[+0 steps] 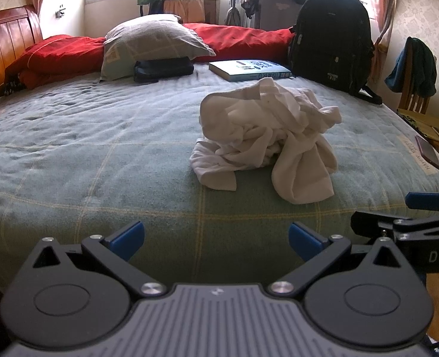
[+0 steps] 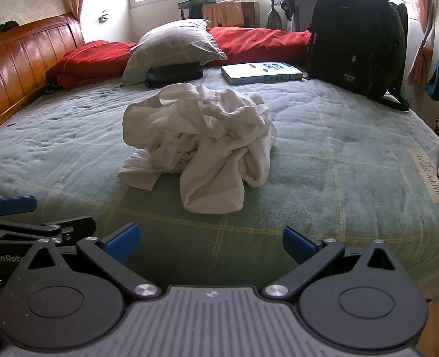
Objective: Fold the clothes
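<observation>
Laundry is sitting in one crumpled heap — a white garment (image 1: 267, 139) bunched up on the green plaid blanket (image 1: 100, 154) covering the bed, towards its near edge and well apart from everything else. Both grippers are hovering short of it over the bed's near edge, side by side. The left gripper (image 1: 216, 242) is holding its blue-padded fingers (image 1: 128, 238) spread wide with nothing between them, and the right gripper (image 2: 211, 244) is doing the same, its fingers (image 2: 122, 242) gaping over bare blanket; each is showing at the edge of the other's view. Further back, a black backpack (image 1: 332, 38) is standing upright at the far right of the bed — whether anything is in it cannot be told from its outside. Just beside it a blue-covered book (image 1: 249, 70) is lying flat, and a dark flat pouch (image 1: 163, 68) is resting against a grey pillow (image 1: 154, 44), with a red quilt (image 1: 55, 56) stretching along behind them next to the wooden headboard (image 1: 5, 47). A phone (image 1: 428, 151) is lying at the bed's right edge, by a label on the blanket.
</observation>
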